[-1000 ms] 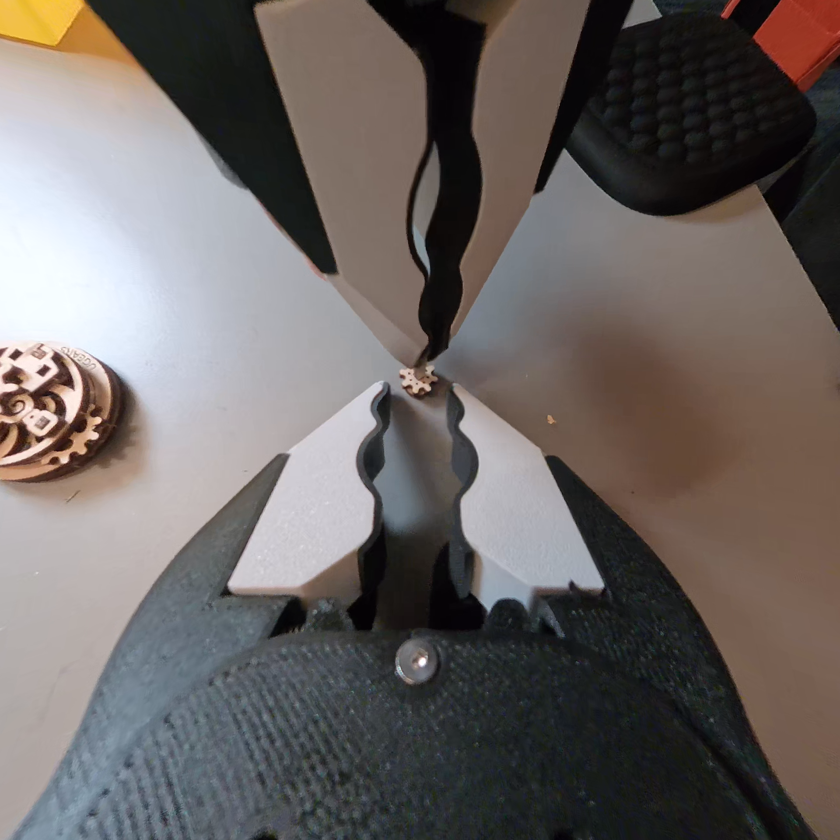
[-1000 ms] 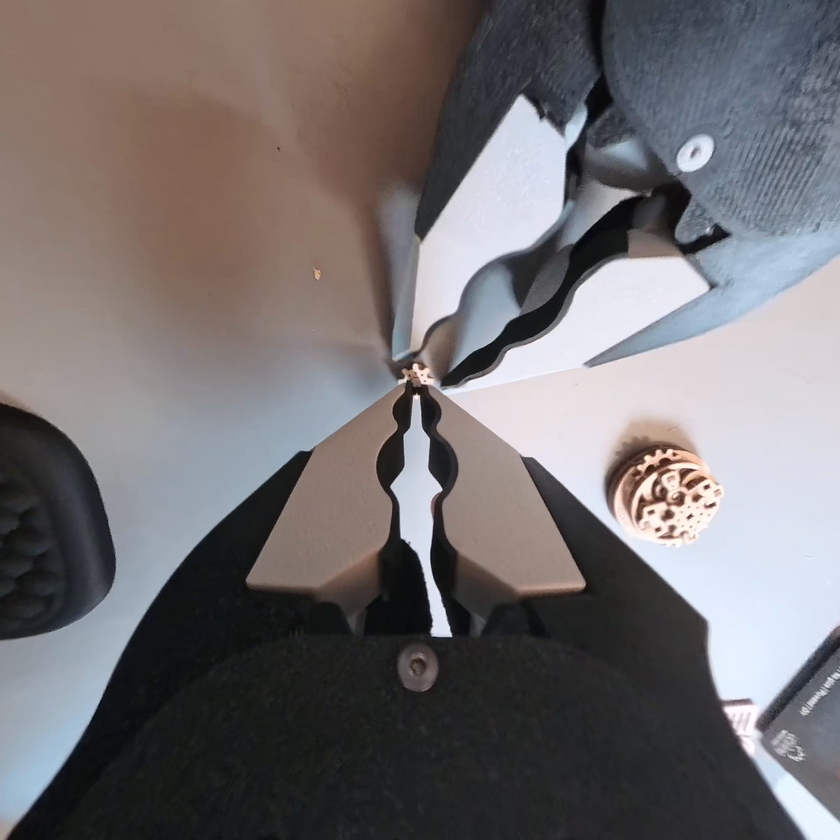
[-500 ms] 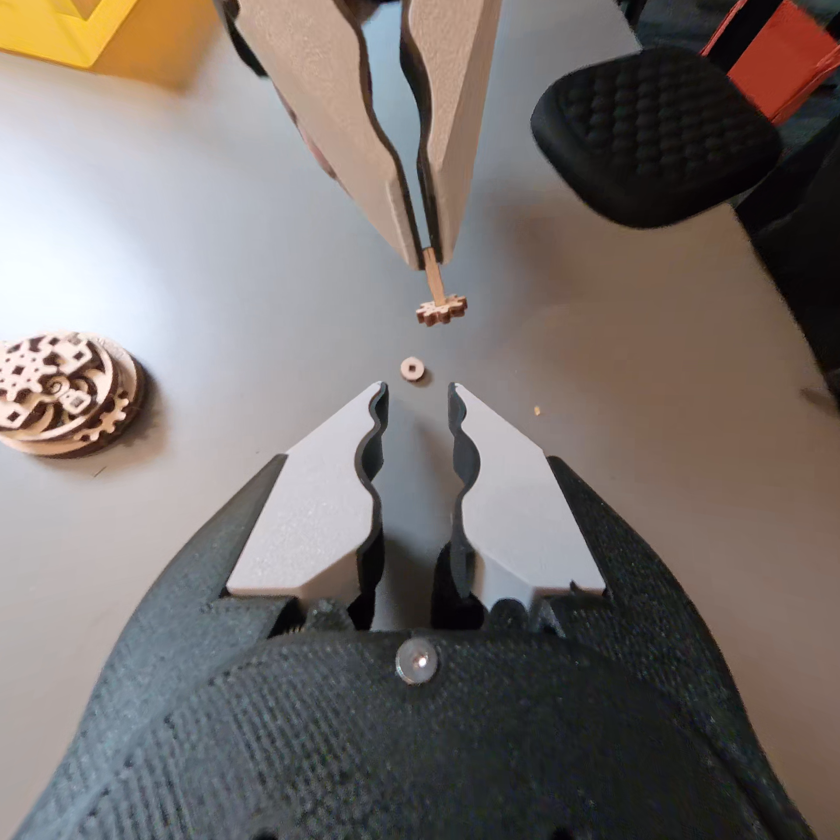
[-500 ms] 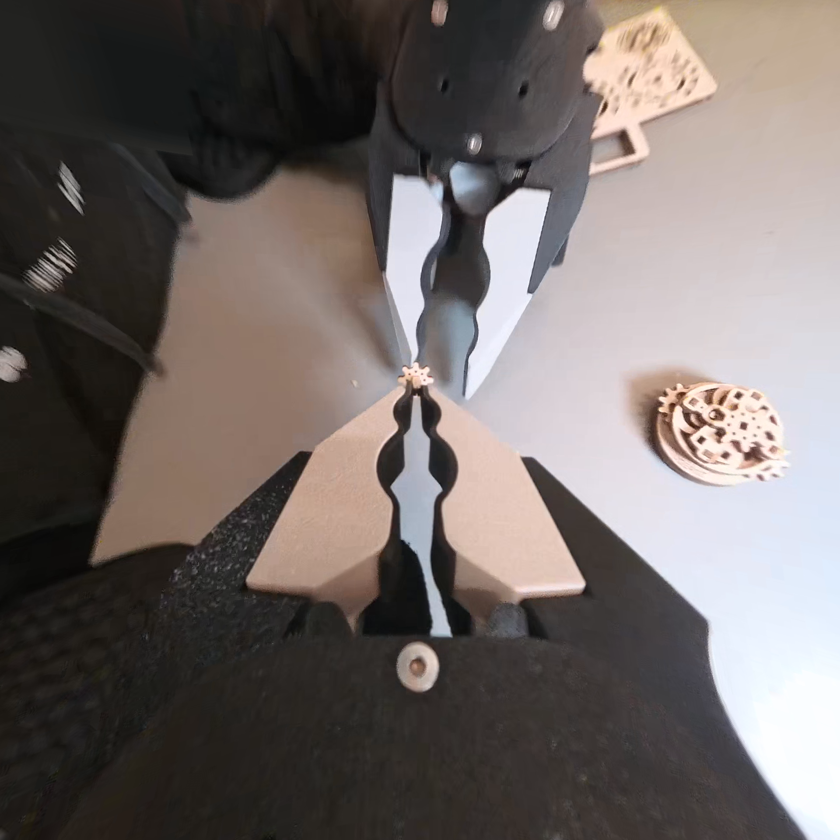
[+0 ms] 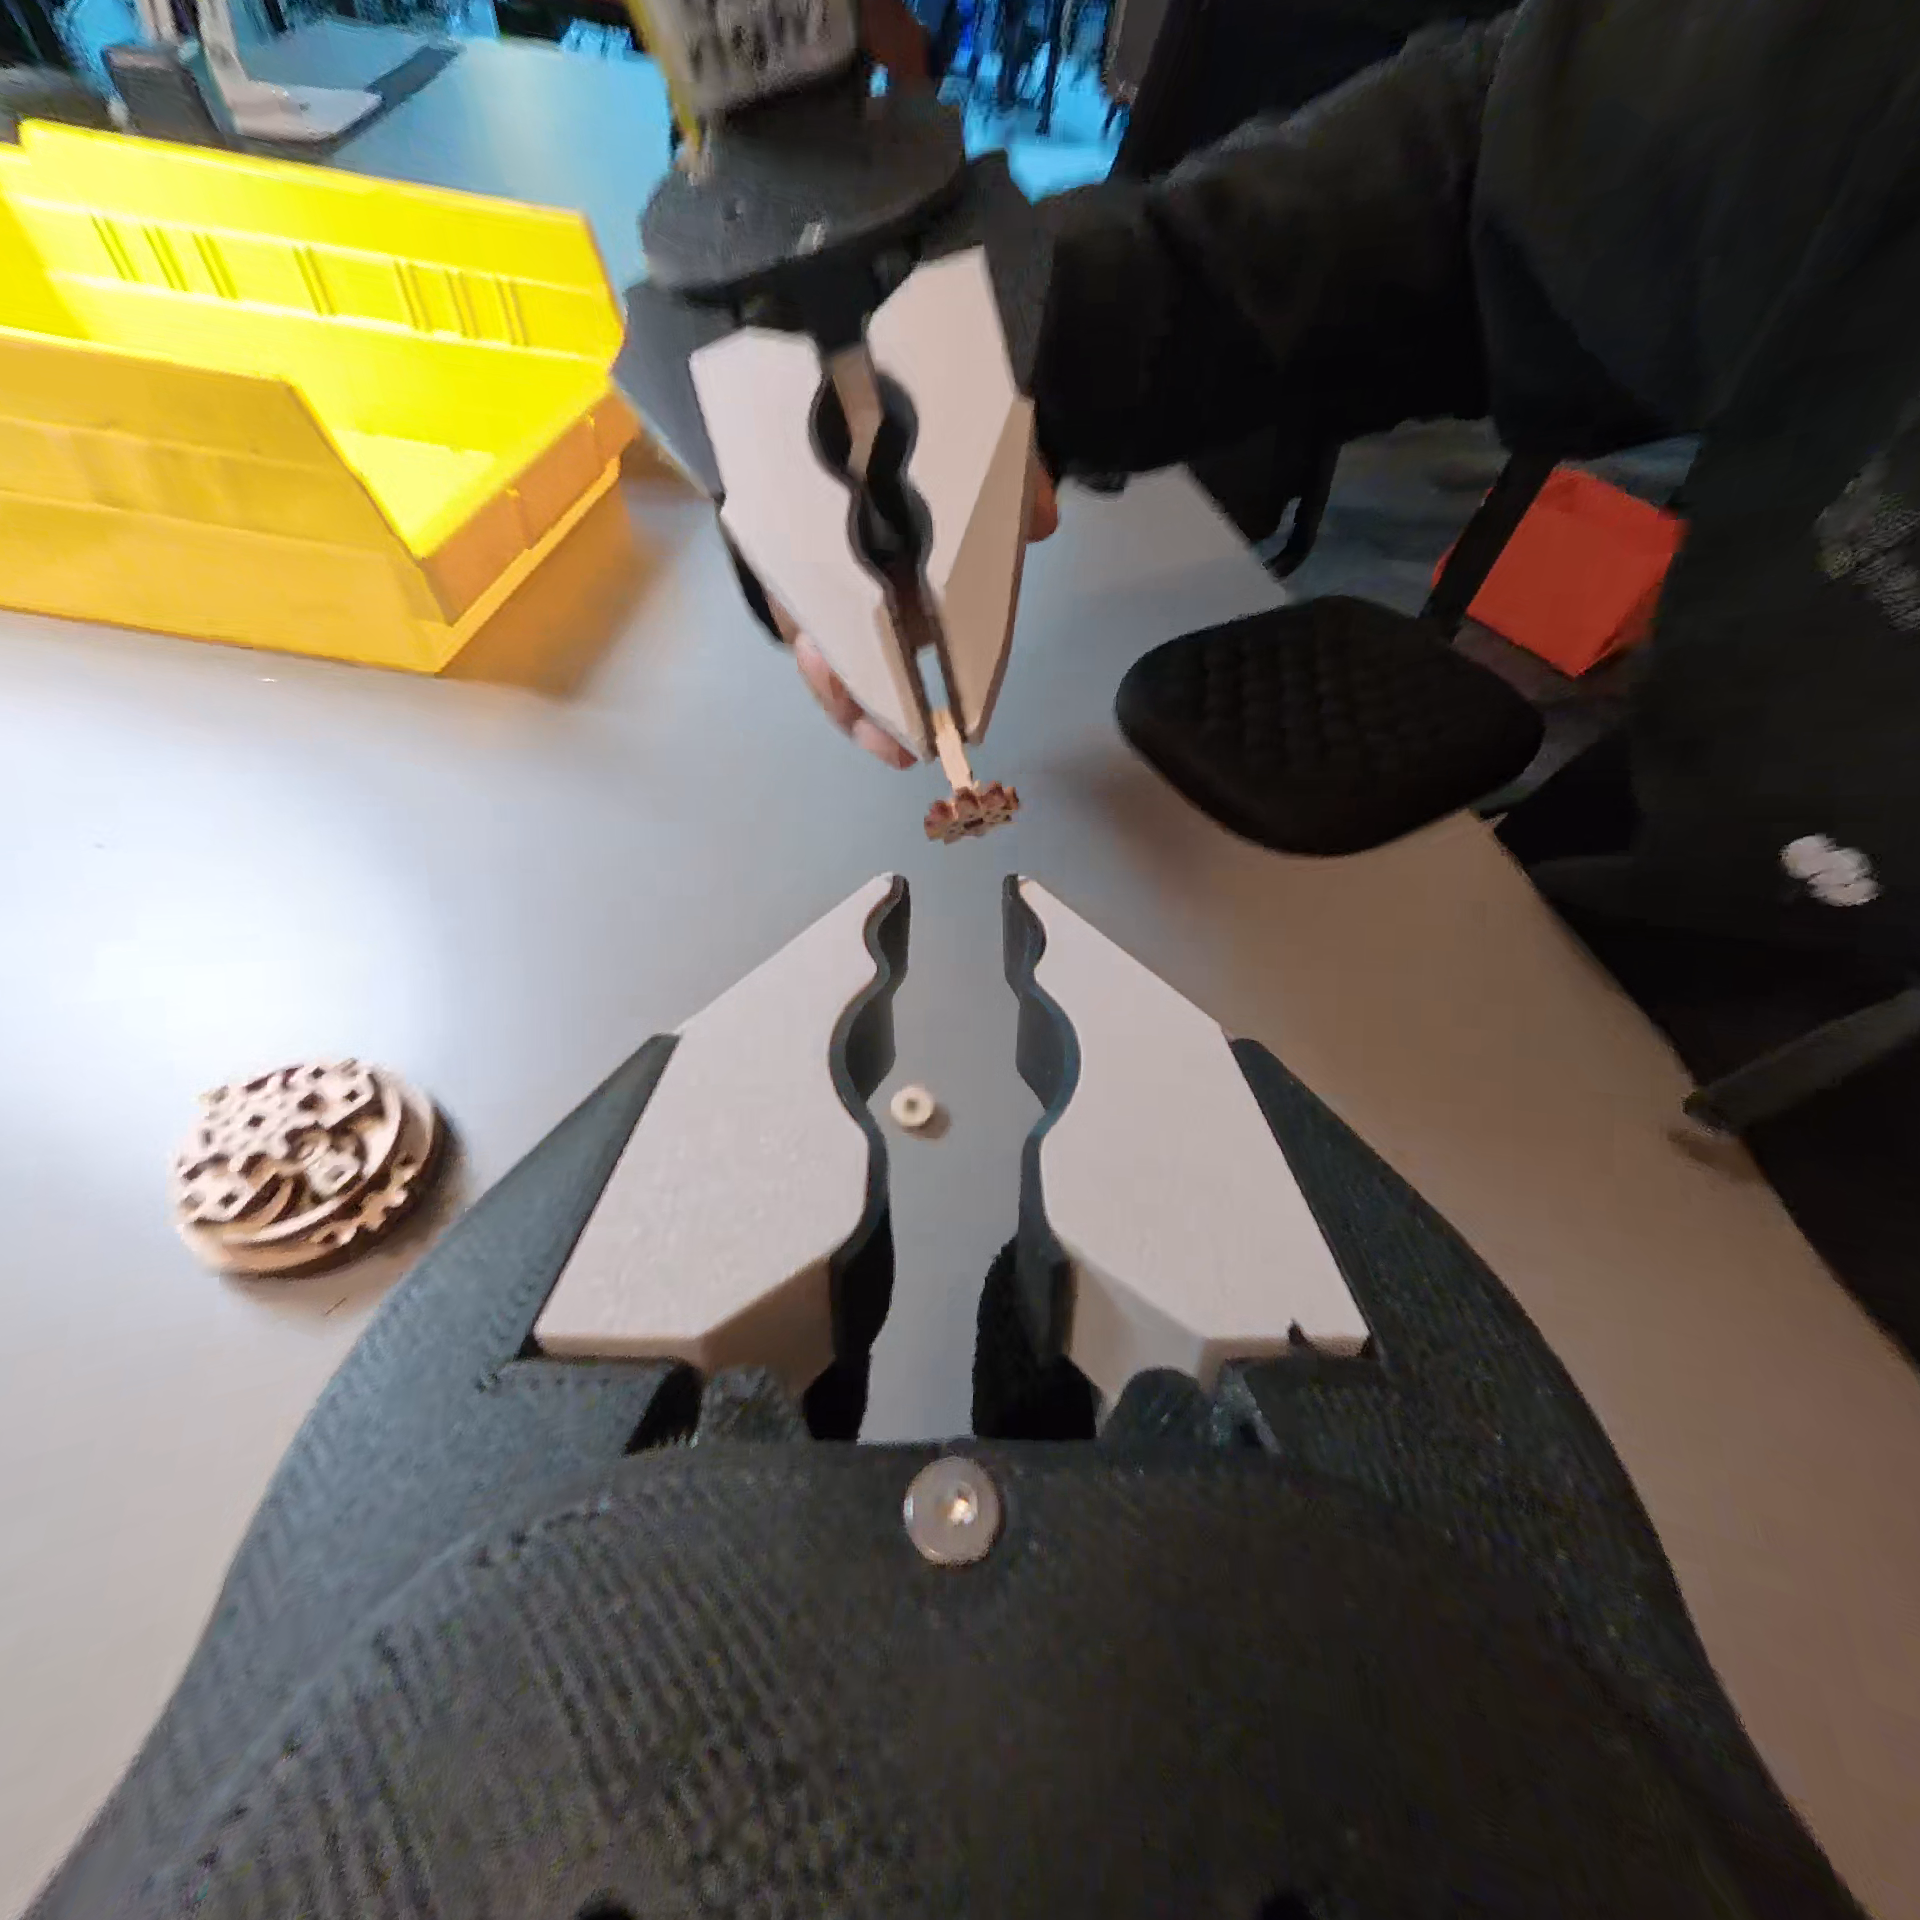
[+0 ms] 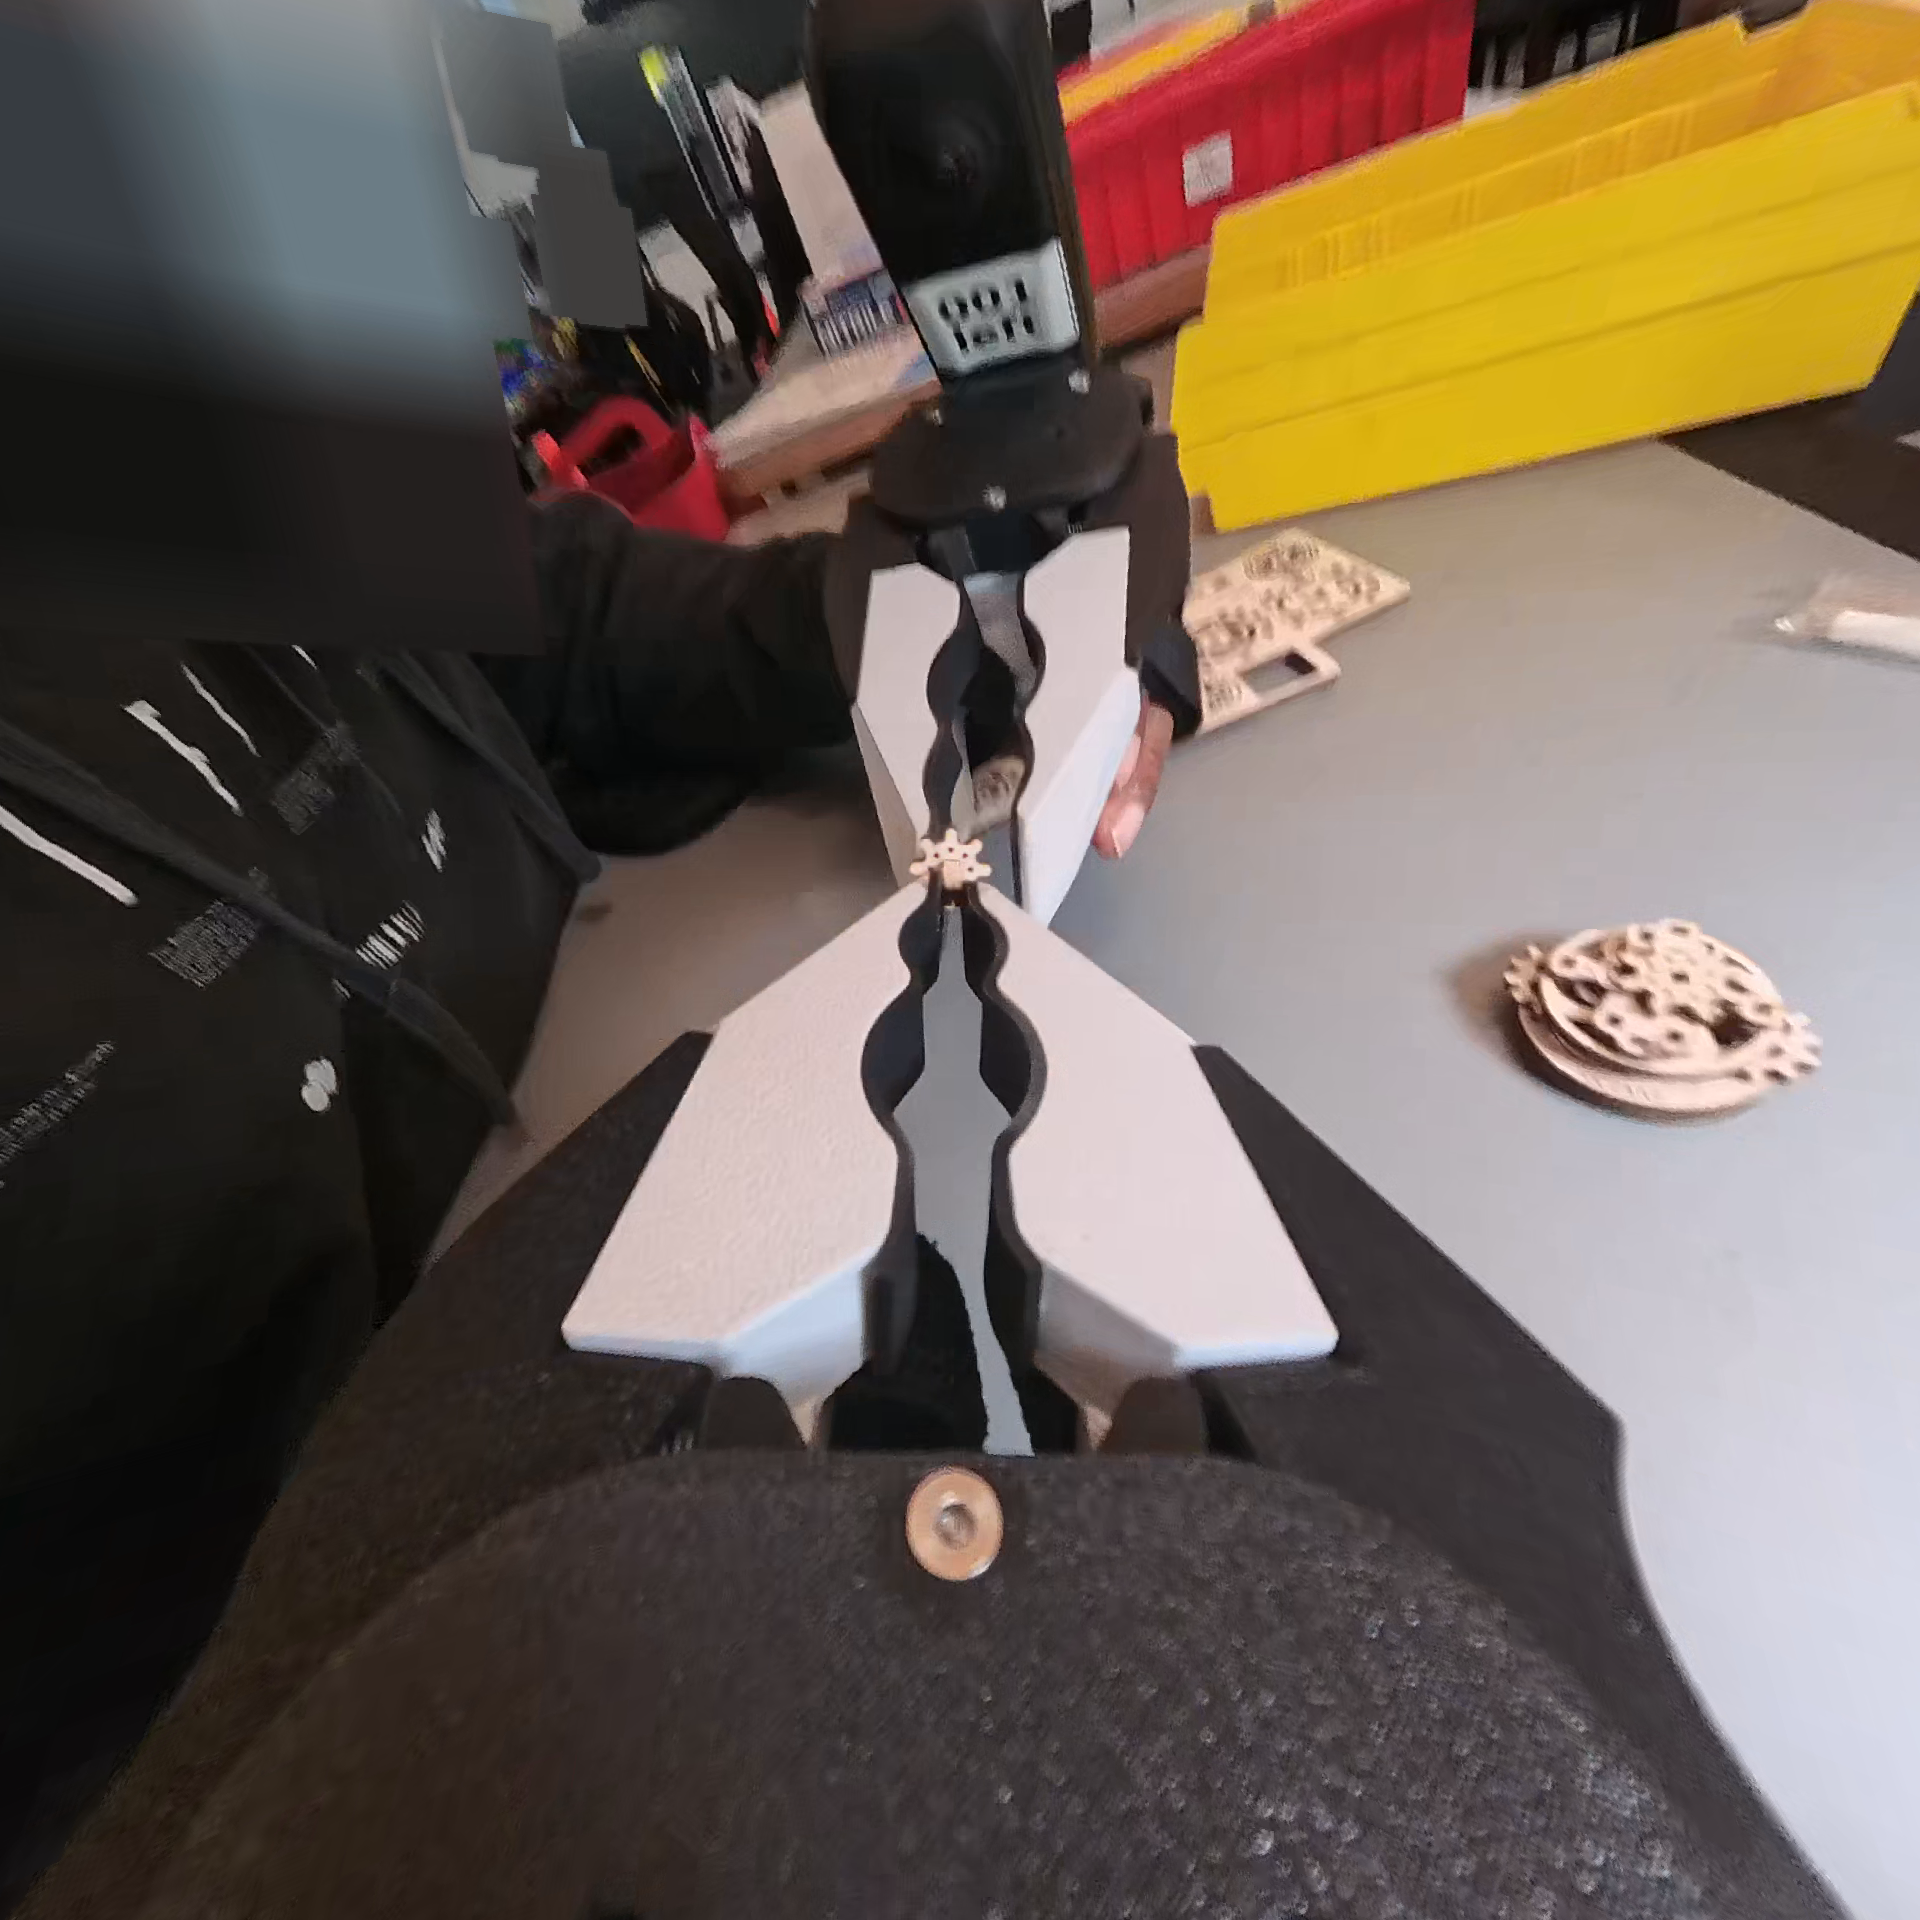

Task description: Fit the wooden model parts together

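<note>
Since 0.5 s ago both tongs have lifted off the table [image 5: 312,831]. Left view: left tongs [image 5: 954,883] narrow, empty; washer [image 5: 911,1108] lies below. Right view: right tongs [image 6: 950,902] pinch the gear pin [image 6: 948,862]; round model [image 6: 1659,1018] awaits it.

You were working in a workshop or lab; your grey counter [image 6: 1558,852] carried stacked yellow parts bins [image 5: 260,436]; a red bin [image 6: 1268,135] sat behind them; a laser-cut wooden parts sheet [image 6: 1288,623] lay nearby; a black office chair [image 5: 1330,717] stood alongside.
</note>
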Demonstrator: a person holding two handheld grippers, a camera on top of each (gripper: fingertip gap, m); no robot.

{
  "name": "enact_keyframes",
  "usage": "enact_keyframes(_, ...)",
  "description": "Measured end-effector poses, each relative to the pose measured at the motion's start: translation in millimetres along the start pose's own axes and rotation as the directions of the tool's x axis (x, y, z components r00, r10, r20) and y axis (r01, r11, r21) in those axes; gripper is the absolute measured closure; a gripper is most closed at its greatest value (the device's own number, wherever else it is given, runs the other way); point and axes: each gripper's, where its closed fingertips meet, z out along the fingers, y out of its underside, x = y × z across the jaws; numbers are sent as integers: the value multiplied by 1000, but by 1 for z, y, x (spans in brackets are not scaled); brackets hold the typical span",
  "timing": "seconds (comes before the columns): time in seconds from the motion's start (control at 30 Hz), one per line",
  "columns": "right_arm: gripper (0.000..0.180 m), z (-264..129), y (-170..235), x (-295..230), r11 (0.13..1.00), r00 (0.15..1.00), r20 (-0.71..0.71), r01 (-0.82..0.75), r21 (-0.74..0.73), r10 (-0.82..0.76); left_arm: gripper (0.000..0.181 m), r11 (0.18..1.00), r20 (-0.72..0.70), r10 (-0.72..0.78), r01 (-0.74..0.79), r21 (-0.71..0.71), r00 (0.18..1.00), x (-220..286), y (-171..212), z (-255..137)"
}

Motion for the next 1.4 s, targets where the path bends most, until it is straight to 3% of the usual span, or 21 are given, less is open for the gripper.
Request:
enact_keyframes(0.07,179,-4,23,6,977,996,-68,49,-209,-65,164,996,64,19,-14,-87,998,-11,15,1)
enact_keyframes(0.1,179,-8,40,14,924,983,-116,91,-371,-143,164,992,88,24,-13,-126,996,-16,23,1)
enact_keyframes(0.2,179,-15,77,28,669,933,-107,165,-725,-345,164,975,154,0,35,-221,988,-34,48,-1)
enact_keyframes(0.3,179,-15,101,36,408,897,3,204,-890,-441,164,958,176,-6,56,-282,984,-38,64,-2)
enact_keyframes(0.4,179,-14,105,37,320,896,55,214,-923,-441,165,948,188,22,39,-316,982,-38,70,-4)
enact_keyframes(1.4,177,-13,113,44,272,926,17,128,-954,-377,164,950,162,-11,61,-306,987,-35,70,-2)
